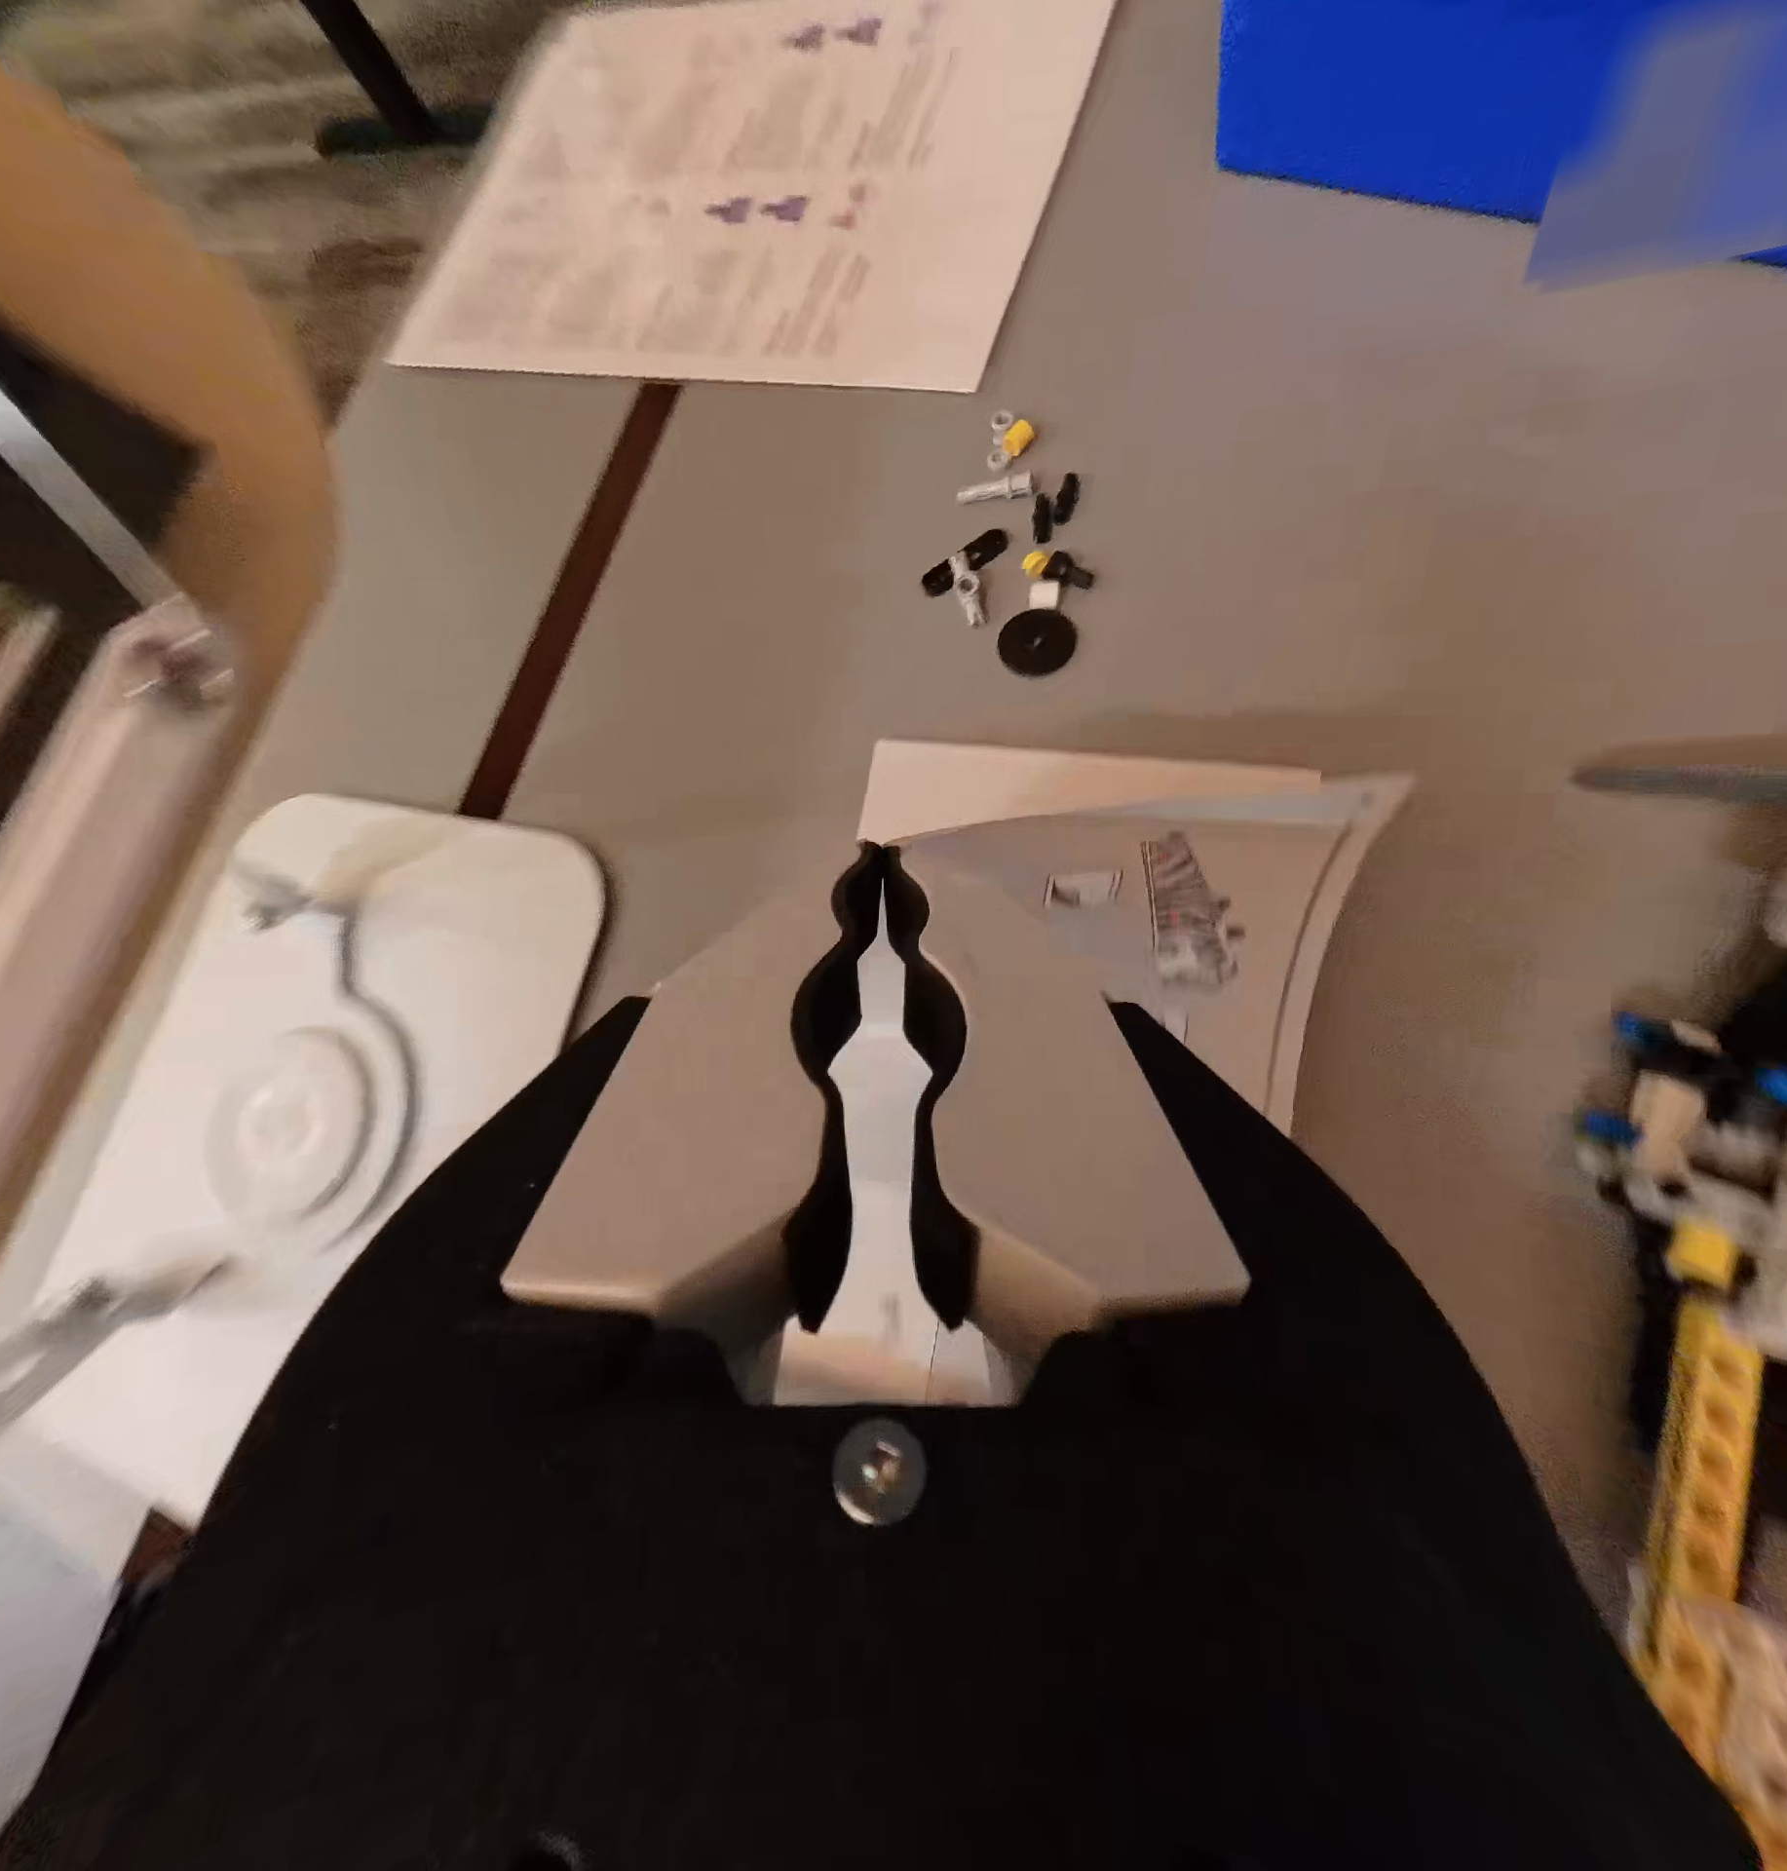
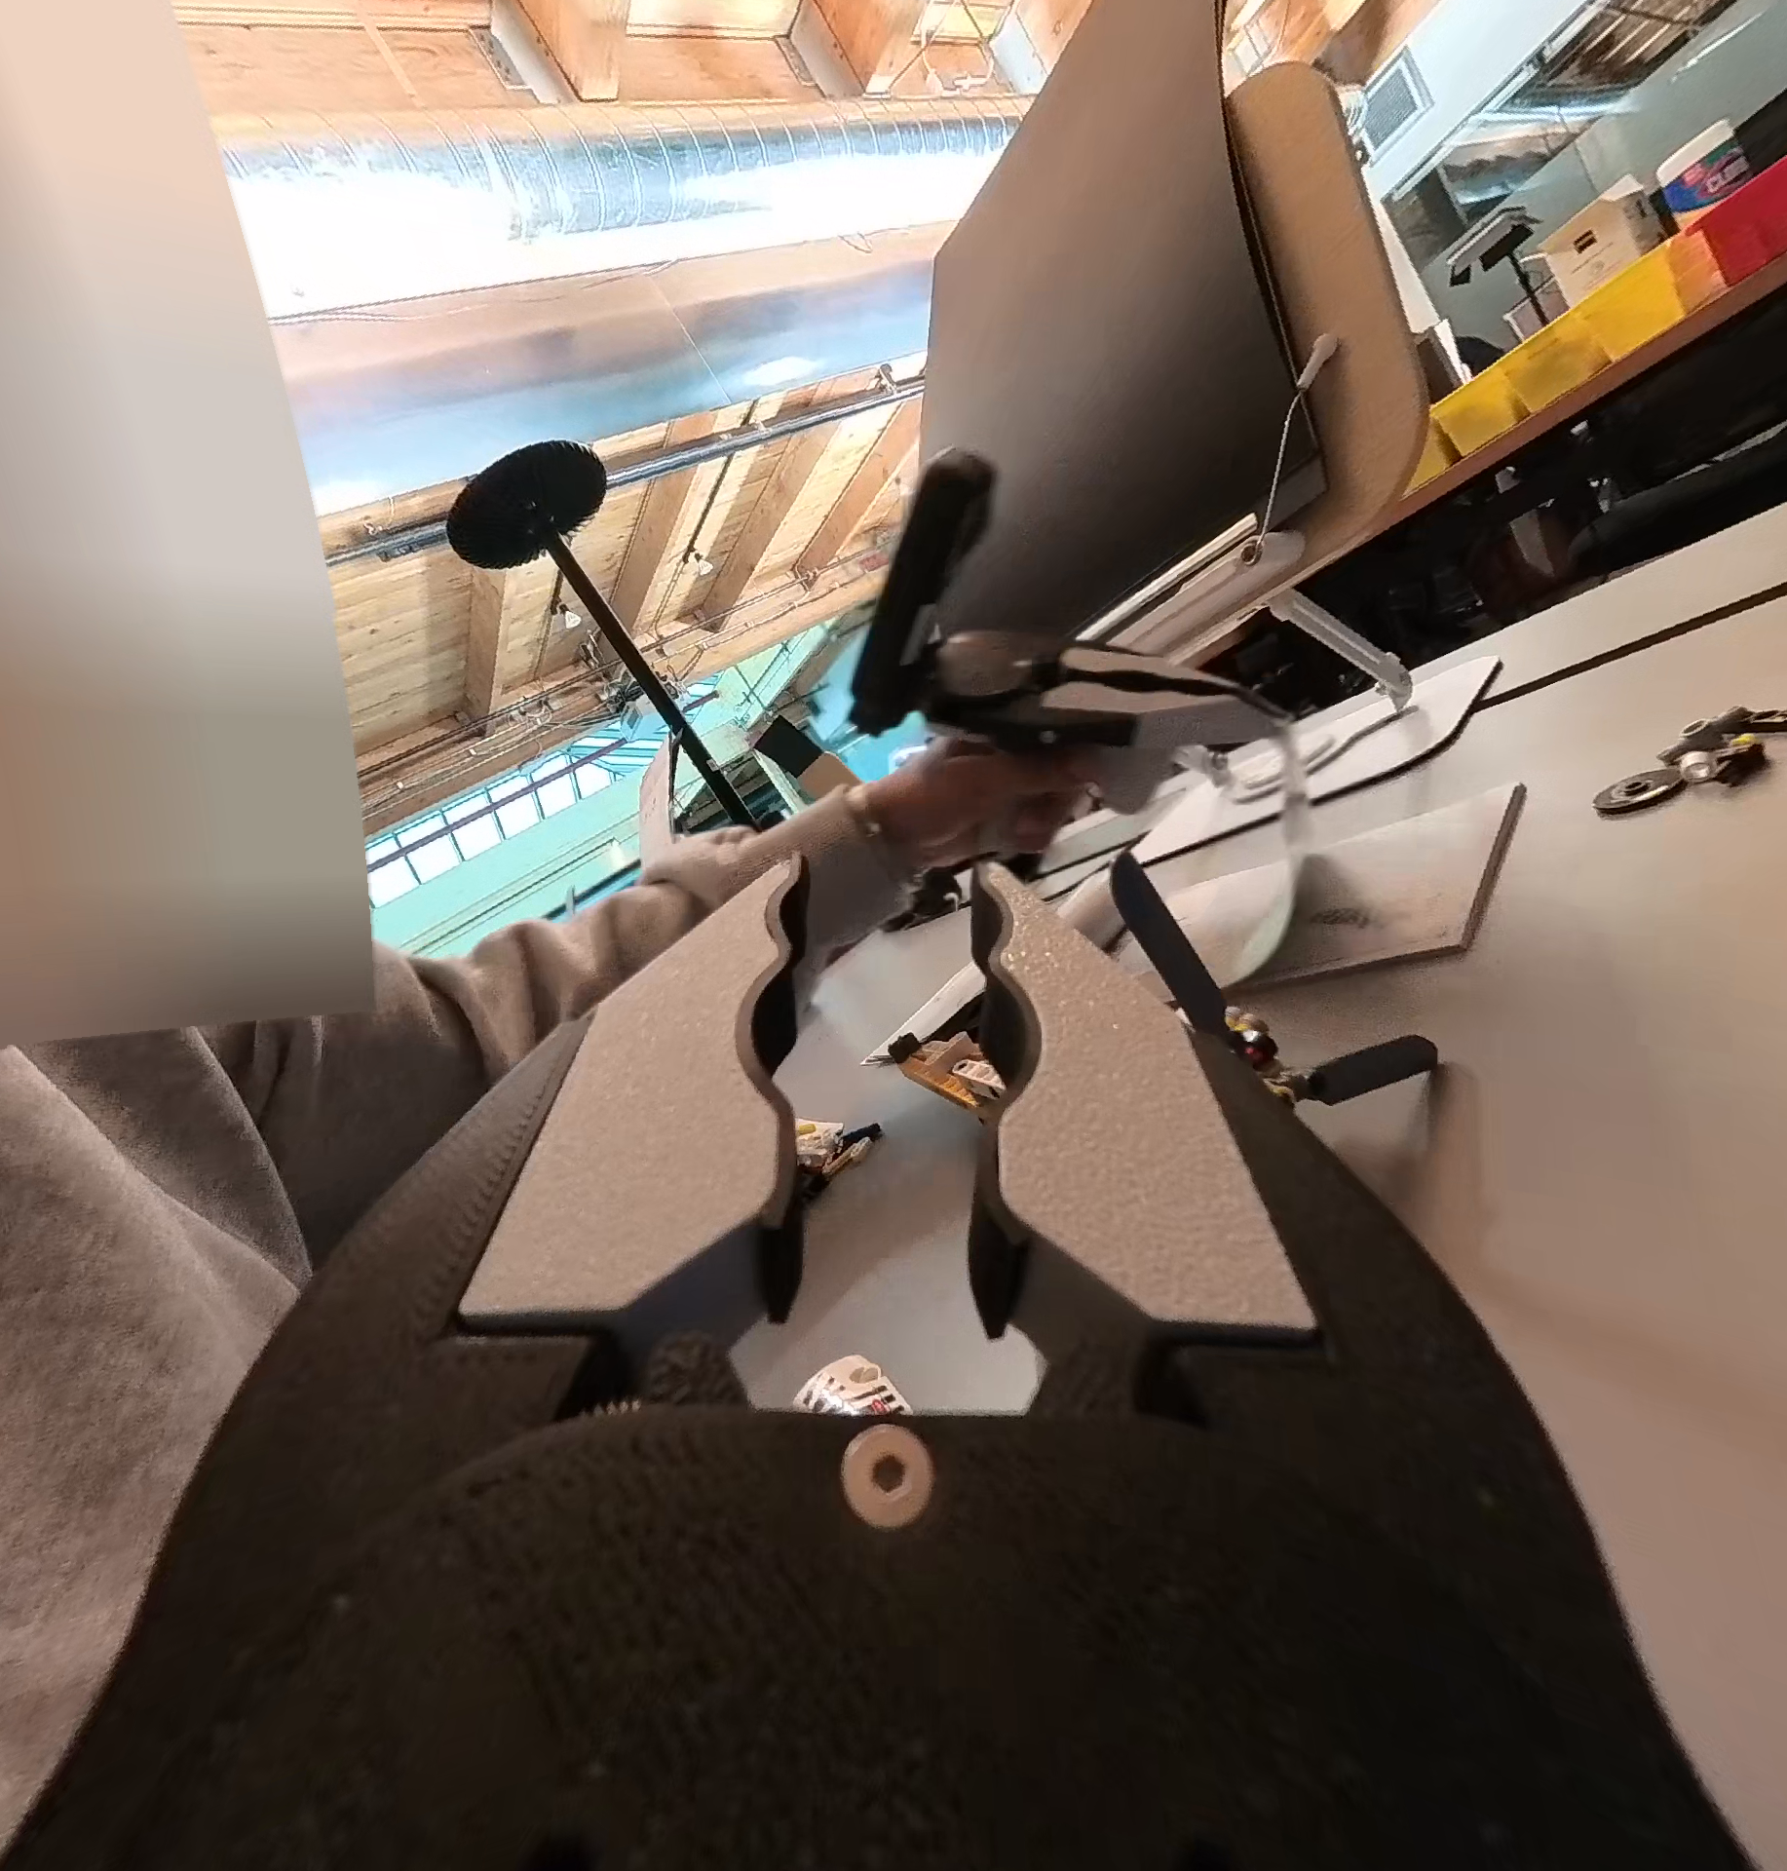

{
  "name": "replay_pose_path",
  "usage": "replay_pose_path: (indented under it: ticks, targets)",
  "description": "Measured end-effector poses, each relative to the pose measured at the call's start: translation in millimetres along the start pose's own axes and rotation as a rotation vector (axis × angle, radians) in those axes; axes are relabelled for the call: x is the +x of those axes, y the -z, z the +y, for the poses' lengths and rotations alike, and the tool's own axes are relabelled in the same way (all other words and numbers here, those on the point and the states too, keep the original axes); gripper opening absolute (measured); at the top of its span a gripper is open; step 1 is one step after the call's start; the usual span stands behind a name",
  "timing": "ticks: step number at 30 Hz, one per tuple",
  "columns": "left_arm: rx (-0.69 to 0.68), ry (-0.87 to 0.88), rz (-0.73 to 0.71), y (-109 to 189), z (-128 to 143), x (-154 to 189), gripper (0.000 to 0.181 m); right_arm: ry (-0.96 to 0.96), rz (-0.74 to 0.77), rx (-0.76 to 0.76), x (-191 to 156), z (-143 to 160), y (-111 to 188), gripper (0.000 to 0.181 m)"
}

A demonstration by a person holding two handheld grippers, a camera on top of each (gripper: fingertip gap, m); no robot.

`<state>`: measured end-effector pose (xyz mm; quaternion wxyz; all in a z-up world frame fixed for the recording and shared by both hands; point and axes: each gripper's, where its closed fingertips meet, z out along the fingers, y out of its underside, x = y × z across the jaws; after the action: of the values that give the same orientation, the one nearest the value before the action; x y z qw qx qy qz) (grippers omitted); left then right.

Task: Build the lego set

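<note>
While the left gripper [image 1: 881, 861] pinches the instruction booklet's page [image 1: 1122, 911] by its corner, the loose parts [image 1: 1021, 547] lie mid-table straight beyond it, and the right gripper [image 2: 884, 911] gapes empty.

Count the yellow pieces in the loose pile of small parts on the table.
2: one yellow piece at the pile's far end beside grey rings, one yellow piece nearer, just above the black disc. Others may be hidden under neighbouring parts.
</note>
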<state>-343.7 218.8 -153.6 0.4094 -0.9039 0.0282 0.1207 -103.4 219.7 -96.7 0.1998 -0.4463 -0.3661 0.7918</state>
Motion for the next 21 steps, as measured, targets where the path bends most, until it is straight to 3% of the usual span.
replay_pose_path:
  ticks: [4,8,15,18,21]
  targets:
    - [0.009,0.002,-0.078,73,36,-12,0.000,-0.002,-0.004,-0.006,-1,1,-1,0.030]
    - [-0.089,0.056,-0.118,122,101,-18,0.000,0.001,-0.003,-0.013,-1,2,-2,0.030]
    - [-0.273,0.111,-0.231,159,196,-42,0.000,0.037,0.012,-0.041,-2,7,-5,0.031]
    - [-0.281,0.171,-0.292,173,214,-55,0.000,0.054,0.017,-0.050,-3,8,-6,0.031]
    - [-0.236,0.227,-0.370,189,214,-66,0.000,0.062,0.022,-0.058,-3,9,-7,0.031]
